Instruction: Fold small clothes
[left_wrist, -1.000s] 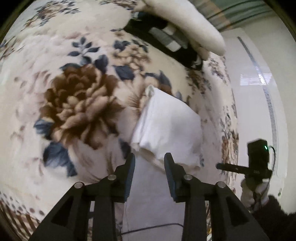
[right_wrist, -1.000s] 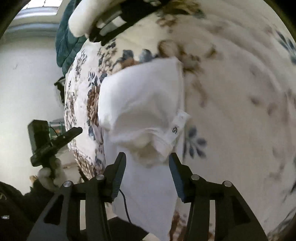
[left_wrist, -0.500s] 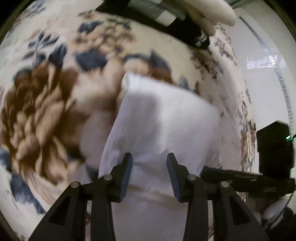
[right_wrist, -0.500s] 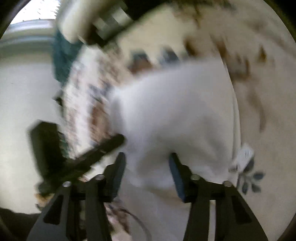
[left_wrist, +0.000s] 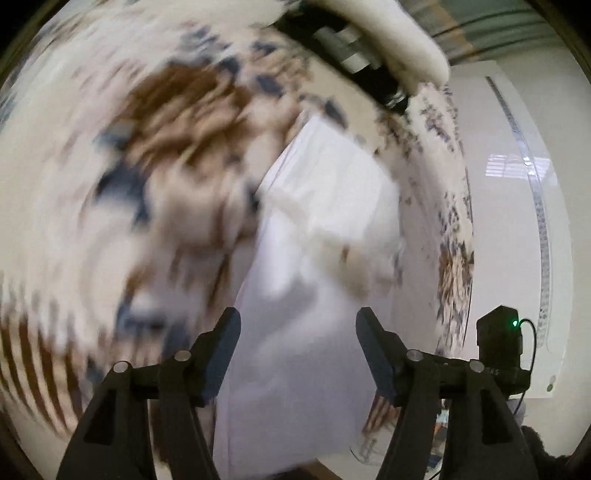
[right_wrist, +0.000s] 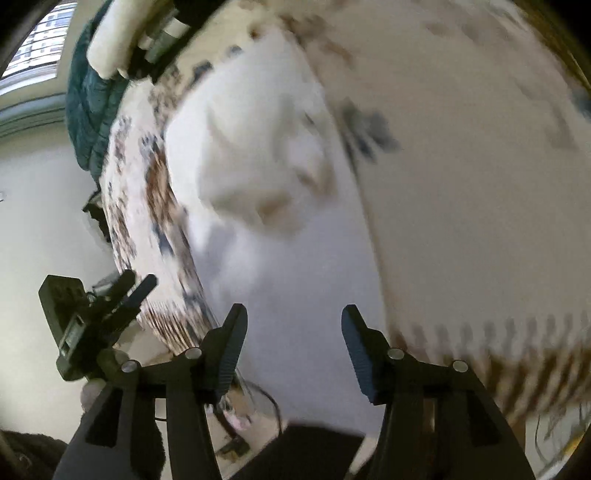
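White garment (left_wrist: 317, 280): spread on the floral bed (left_wrist: 110, 206), near its edge, ahead of both tools.
Left hand-held gripper (left_wrist: 297, 339): spread wide, empty, above the cloth.
Right hand-held gripper (right_wrist: 293, 334): spread wide, empty, over the cloth's near end.

No readable text, labels or numbers in either view; motion blur throughout. Faint marks on the black camera unit (left_wrist: 499, 350) at the right edge of the left wrist view are too small to read.
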